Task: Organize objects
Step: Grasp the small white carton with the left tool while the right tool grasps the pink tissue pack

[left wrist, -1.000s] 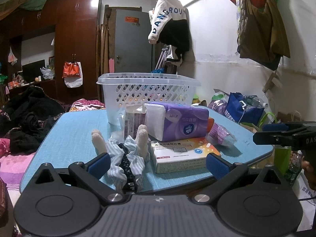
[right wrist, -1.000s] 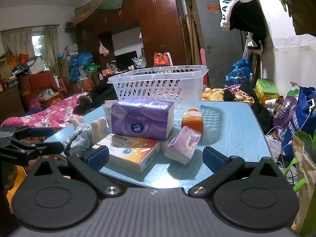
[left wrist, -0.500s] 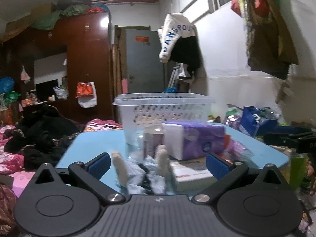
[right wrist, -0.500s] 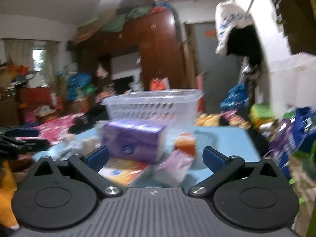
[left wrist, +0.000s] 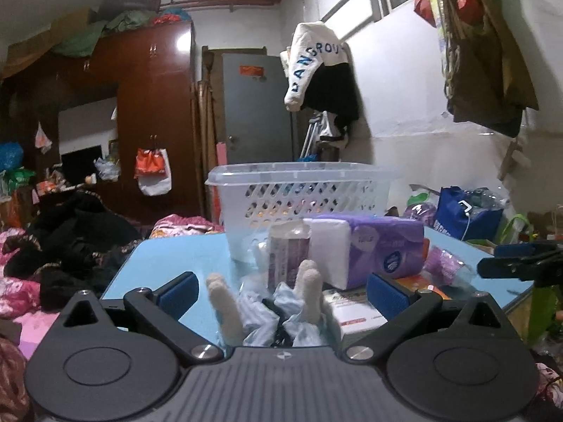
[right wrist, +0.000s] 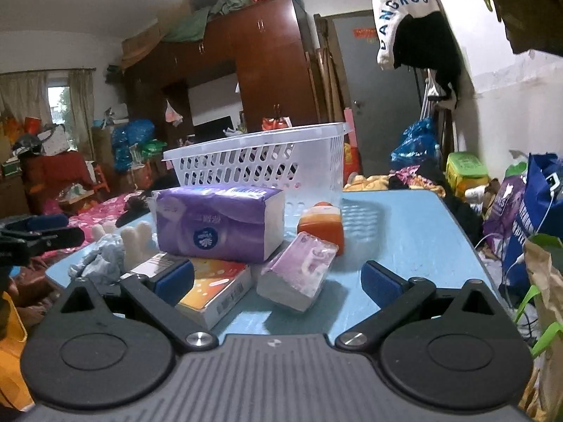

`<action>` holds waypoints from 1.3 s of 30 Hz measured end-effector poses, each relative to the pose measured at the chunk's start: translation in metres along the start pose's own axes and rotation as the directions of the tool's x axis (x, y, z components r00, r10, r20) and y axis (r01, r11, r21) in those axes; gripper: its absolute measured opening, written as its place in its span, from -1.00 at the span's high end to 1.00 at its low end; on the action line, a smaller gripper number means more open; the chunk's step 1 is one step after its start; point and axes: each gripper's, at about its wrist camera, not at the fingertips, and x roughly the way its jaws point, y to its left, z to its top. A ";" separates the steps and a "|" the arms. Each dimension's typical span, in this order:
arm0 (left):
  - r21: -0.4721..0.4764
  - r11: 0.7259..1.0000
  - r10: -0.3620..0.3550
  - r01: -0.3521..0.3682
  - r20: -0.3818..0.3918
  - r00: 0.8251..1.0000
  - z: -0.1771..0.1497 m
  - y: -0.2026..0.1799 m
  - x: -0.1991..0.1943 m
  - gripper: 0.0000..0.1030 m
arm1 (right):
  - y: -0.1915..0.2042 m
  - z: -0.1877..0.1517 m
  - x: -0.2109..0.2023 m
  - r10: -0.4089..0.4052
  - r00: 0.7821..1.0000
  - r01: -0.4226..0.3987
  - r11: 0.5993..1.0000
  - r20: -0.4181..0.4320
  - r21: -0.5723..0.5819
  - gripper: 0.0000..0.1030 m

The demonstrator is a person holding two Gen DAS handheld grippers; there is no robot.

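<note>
A white slotted basket (left wrist: 299, 193) (right wrist: 260, 165) stands at the back of the light blue table (left wrist: 169, 256) (right wrist: 404, 232). In front of it lie a purple tissue pack (left wrist: 373, 249) (right wrist: 218, 221), an orange-white box (right wrist: 214, 288) under it, a small purple packet (right wrist: 299, 274), an orange bottle (right wrist: 322, 225) and a pale blue striped stuffed toy with white limbs (left wrist: 274, 313) (right wrist: 109, 253). My left gripper (left wrist: 279, 292) is open, with the toy between its fingers at the near table edge. My right gripper (right wrist: 278, 281) is open, just before the small purple packet.
A bed with dark clothes and pink bedding (left wrist: 52, 246) lies left of the table. Bags (right wrist: 527, 204) crowd the floor to the right. A dark wardrobe (left wrist: 147, 112) and a grey door (left wrist: 257, 112) stand behind. A sweater (right wrist: 408, 14) hangs overhead.
Both grippers dipped and tilted up, then steadied. The left one now sits lower and closer to the toy; the right one has moved closer to the small purple packet.
</note>
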 end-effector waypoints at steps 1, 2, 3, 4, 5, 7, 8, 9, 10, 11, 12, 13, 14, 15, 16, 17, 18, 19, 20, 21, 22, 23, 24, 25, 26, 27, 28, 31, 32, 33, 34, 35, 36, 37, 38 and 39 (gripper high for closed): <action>0.005 1.000 0.004 -0.004 0.001 1.000 0.000 -0.001 0.002 -0.96 | 0.000 0.000 0.001 0.001 1.000 -0.001 1.000 0.000 -0.003 -1.00; 0.011 1.000 0.009 -0.009 0.001 1.000 -0.001 -0.003 0.005 -0.91 | -0.001 0.000 0.002 0.002 1.000 -0.002 1.000 0.001 -0.002 -1.00; 0.017 1.000 0.008 -0.008 -0.003 1.000 -0.001 -0.005 0.007 -0.89 | -0.002 0.000 0.002 0.004 1.000 -0.004 1.000 0.002 0.000 -1.00; 0.021 1.000 0.005 -0.004 -0.010 1.000 -0.002 -0.006 0.009 -0.88 | -0.003 0.000 0.001 0.004 1.000 -0.004 1.000 0.006 0.004 -1.00; 0.024 1.000 0.005 -0.004 -0.014 1.000 -0.001 -0.006 0.011 -0.86 | -0.004 0.000 0.001 -0.001 1.000 0.001 1.000 0.010 0.011 -1.00; 0.023 1.000 0.011 -0.011 -0.021 1.000 -0.003 -0.004 0.014 -0.77 | -0.006 0.001 0.002 -0.002 1.000 0.002 1.000 0.013 0.016 -0.99; 0.014 1.000 0.016 -0.016 -0.020 1.000 -0.003 -0.002 0.014 -0.75 | -0.006 0.001 0.002 -0.004 1.000 0.004 1.000 0.015 0.018 -0.99; 0.003 1.000 0.021 -0.021 -0.018 1.000 -0.002 0.002 0.014 -0.75 | -0.007 0.002 0.002 -0.005 1.000 0.005 1.000 0.016 0.019 -0.99; -0.006 1.000 0.025 -0.025 -0.017 1.000 -0.002 0.005 0.014 -0.75 | -0.007 0.002 0.002 -0.005 1.000 0.005 1.000 0.016 0.017 -0.98; -0.015 0.999 0.029 -0.030 -0.017 0.999 -0.002 0.009 0.014 -0.72 | -0.006 0.002 0.002 -0.006 1.000 0.006 1.000 0.017 0.014 -0.96; -0.026 0.999 0.034 -0.034 -0.016 0.999 -0.001 0.012 0.014 -0.67 | -0.006 0.002 0.003 -0.007 1.000 0.006 1.000 0.018 0.014 -0.91; -0.035 0.999 0.036 -0.037 -0.013 0.999 0.001 0.015 0.016 -0.62 | -0.006 0.002 0.003 -0.008 1.000 0.008 1.000 0.017 0.015 -0.88; -0.036 0.999 0.032 -0.032 -0.007 0.999 0.004 0.016 0.018 -0.53 | -0.005 0.001 0.005 -0.010 1.000 0.009 1.000 0.013 0.014 -0.86; -0.025 0.999 0.029 -0.029 -0.004 1.000 0.007 0.015 0.023 -0.51 | -0.005 0.001 0.007 -0.010 1.000 0.010 1.000 0.008 0.011 -0.82; -0.013 0.999 0.029 -0.029 -0.004 1.000 0.010 0.014 0.028 -0.51 | -0.005 0.001 0.010 -0.013 1.000 0.013 1.000 0.001 0.009 -0.78; -0.005 1.000 0.025 -0.025 -0.010 1.000 0.014 0.011 0.036 -0.51 | -0.005 0.001 0.012 -0.012 1.000 0.012 1.000 -0.004 0.011 -0.78; -0.005 1.000 0.013 -0.013 -0.016 1.000 0.017 0.010 0.043 -0.51 | -0.005 0.001 0.014 -0.008 1.000 0.008 1.000 -0.006 0.012 -0.75; -0.012 1.000 -0.007 0.007 -0.018 1.000 0.019 0.008 0.049 -0.51 | -0.005 0.001 0.016 -0.006 1.000 0.006 1.000 -0.009 0.011 -0.69; -0.017 1.000 -0.025 0.025 -0.021 0.999 0.020 0.006 0.056 -0.51 | -0.005 0.001 0.018 -0.010 1.000 0.010 1.000 -0.013 0.008 -0.67; -0.017 0.999 -0.037 0.036 -0.029 0.999 0.022 0.003 0.061 -0.51 | -0.005 0.001 0.020 -0.014 1.000 0.014 1.000 -0.015 0.004 -0.65; -0.015 0.999 -0.041 0.040 -0.040 0.998 0.023 0.001 0.067 -0.51 | -0.004 0.002 0.021 -0.016 1.000 0.016 1.000 -0.017 0.001 -0.65; -0.013 0.999 -0.037 0.037 -0.049 0.998 0.021 0.000 0.071 -0.51 | -0.004 0.001 0.022 -0.017 1.000 0.017 1.000 -0.018 0.000 -0.65; -0.013 0.999 -0.032 0.031 -0.055 0.998 0.021 -0.001 0.075 -0.49 | -0.004 0.001 0.023 -0.019 1.000 0.019 1.000 -0.020 0.000 -0.64; -0.014 1.000 -0.027 0.027 -0.062 0.998 0.022 -0.002 0.078 -0.46 | -0.004 0.001 0.024 -0.021 1.000 0.021 1.000 -0.021 -0.001 -0.64; -0.020 1.000 -0.025 0.024 -0.068 0.997 0.021 -0.002 0.080 -0.41 | -0.003 0.001 0.025 -0.022 0.999 0.022 1.000 -0.023 -0.005 -0.64; -0.025 0.999 -0.025 0.024 -0.072 0.997 0.022 -0.002 0.082 -0.38 | -0.003 0.000 0.026 -0.025 0.999 0.024 1.000 -0.026 -0.008 -0.64; -0.025 0.999 -0.026 0.024 -0.075 0.997 0.022 -0.002 0.085 -0.38 | -0.003 0.000 0.026 -0.029 0.999 0.028 1.000 -0.029 -0.012 -0.64; -0.008 1.000 -0.006 0.005 -0.100 0.995 0.020 -0.004 0.093 -0.24 | -0.003 -0.001 0.029 -0.042 0.999 0.041 0.999 -0.034 -0.022 -0.62; -0.014 1.000 -0.007 0.006 -0.110 0.994 0.020 -0.004 0.096 -0.17 | -0.003 -0.001 0.030 -0.047 0.998 0.047 0.999 -0.035 -0.022 -0.61; -0.021 1.000 -0.013 0.010 -0.115 0.993 0.019 -0.004 0.098 -0.12 | -0.004 -0.002 0.031 -0.052 0.998 0.051 0.998 -0.036 -0.021 -0.56; -0.025 1.000 -0.016 0.013 -0.119 0.993 0.018 -0.004 0.099 -0.10 | -0.005 -0.002 0.031 -0.054 0.998 0.053 0.998 -0.039 -0.021 -0.46; -0.024 1.000 -0.013 0.011 -0.121 0.993 0.018 -0.004 0.100 -0.04 | -0.005 -0.002 0.032 -0.054 0.997 0.053 0.998 -0.046 -0.020 -0.39; -0.019 1.000 -0.009 0.007 -0.125 0.992 0.018 -0.006 0.102 0.03 | -0.005 -0.003 0.032 -0.054 0.997 0.053 0.998 -0.052 -0.019 -0.26; -0.015 1.000 -0.008 0.006 -0.126 0.992 0.018 -0.007 0.102 0.03 | -0.005 -0.003 0.032 -0.055 0.997 0.054 0.998 -0.061 -0.017 -0.14; -0.014 1.000 -0.006 0.004 -0.126 0.992 0.018 -0.007 0.103 0.04 | -0.006 -0.003 0.032 -0.055 0.996 0.054 0.998 -0.069 -0.012 -0.09; -0.015 1.000 -0.006 0.004 -0.124 0.992 0.018 -0.007 0.102 0.06 | -0.007 -0.003 0.032 -0.053 0.996 0.052 0.999 -0.070 -0.007 -0.06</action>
